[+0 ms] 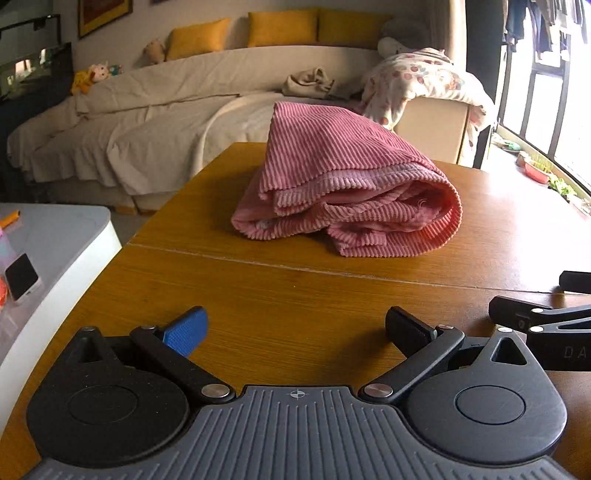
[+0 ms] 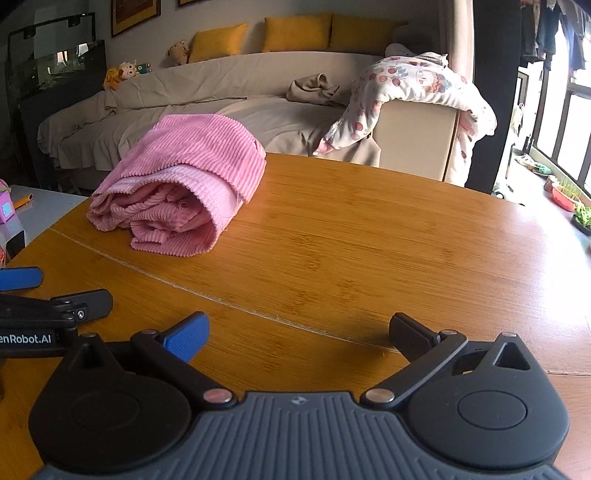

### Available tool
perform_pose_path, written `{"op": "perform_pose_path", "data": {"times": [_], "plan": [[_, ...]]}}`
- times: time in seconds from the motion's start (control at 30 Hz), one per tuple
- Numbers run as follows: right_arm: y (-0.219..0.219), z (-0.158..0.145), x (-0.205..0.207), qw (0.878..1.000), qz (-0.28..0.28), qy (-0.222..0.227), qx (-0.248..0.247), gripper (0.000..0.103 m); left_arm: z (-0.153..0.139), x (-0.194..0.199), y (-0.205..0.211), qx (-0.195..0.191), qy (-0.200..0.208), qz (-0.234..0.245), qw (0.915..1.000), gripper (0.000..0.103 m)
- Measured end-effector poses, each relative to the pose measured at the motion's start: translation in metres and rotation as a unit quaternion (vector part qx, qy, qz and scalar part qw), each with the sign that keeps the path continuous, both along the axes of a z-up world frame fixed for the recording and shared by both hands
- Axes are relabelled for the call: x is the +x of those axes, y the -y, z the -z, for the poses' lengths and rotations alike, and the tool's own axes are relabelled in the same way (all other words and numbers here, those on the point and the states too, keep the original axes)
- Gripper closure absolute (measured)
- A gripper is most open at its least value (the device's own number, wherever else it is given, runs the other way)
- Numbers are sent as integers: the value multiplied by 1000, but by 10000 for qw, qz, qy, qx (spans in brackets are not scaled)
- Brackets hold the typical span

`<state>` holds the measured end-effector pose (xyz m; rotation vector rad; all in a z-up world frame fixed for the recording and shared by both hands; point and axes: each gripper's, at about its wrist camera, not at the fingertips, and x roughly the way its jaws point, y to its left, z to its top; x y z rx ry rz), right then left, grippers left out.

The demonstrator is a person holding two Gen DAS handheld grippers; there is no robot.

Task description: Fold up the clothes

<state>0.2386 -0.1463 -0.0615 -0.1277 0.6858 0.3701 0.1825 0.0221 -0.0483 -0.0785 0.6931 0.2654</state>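
Wooden and honey-coloured, a table [image 1: 295, 295] fills the foreground of the left wrist view, with a cloth-draped sofa [image 1: 166, 110] and mustard cushions [image 1: 282, 27] behind it. A pink ribbed garment [image 1: 343, 192], loosely folded into a thick bundle, lies on the table at about twelve o'clock from the left gripper [image 1: 295, 328], well apart from it. That gripper's jaws stand wide apart, one pad blue and one black, with nothing between them, only bare wood. At three o'clock, the black fingers of the right gripper [image 1: 554, 314] poke in at the frame edge. At nine o'clock, a white side table [image 1: 74, 236] holds a phone-like device [image 1: 22, 277].

From the right wrist view, the same garment [image 2: 181, 192] sits at about eleven o'clock from the right gripper [image 2: 299, 336], again well apart, its rolled open end facing the camera. The right gripper's jaws are likewise spread wide and hold nothing. The left gripper [image 2: 48, 291] shows at nine o'clock, its jaws parted. Only this view shows the table's [image 2: 369, 240] broad bare right half and a floral quilt [image 2: 417, 85] draped fully over the sofa's [image 2: 221, 85] arm.
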Motion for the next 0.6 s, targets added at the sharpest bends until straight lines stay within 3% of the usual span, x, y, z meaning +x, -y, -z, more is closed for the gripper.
{"op": "perform_pose_path", "data": {"times": [0.6], "plan": [[-1, 0, 0, 10000, 2, -6, 9, 0, 1, 1, 0, -6, 0, 3, 10000, 0]]}}
